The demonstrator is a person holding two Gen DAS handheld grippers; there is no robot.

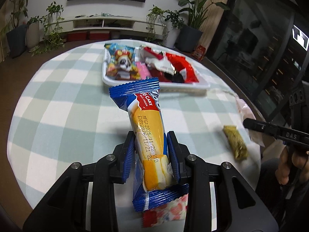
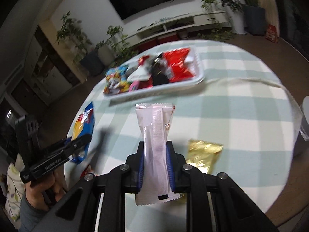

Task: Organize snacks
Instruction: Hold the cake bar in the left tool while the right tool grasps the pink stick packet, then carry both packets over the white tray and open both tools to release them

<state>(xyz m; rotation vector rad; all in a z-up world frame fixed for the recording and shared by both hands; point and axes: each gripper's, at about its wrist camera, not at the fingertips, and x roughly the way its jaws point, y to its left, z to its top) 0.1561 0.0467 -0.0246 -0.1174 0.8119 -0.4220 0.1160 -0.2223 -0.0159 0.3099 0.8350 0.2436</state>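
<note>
Left gripper (image 1: 152,154) clamps a blue-and-yellow roll-cake packet (image 1: 148,127); right gripper (image 2: 155,166) pinches a white sachet (image 2: 155,135) mid-length. Both hang above the checked tablecloth (image 1: 67,106), short of the white tray (image 1: 154,85). Risk: slick wrappers slipping out, or snagging the crowded tray's rim.

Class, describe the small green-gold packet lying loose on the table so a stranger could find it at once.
Start at the round table with the pale green-and-white checked cloth and its white plastic snack tray. Nearer than the tray, toward the right edge, lies the small olive-gold foil packet, flat on the cloth. Unlike both long wrappers, no gripper holds it.
</note>
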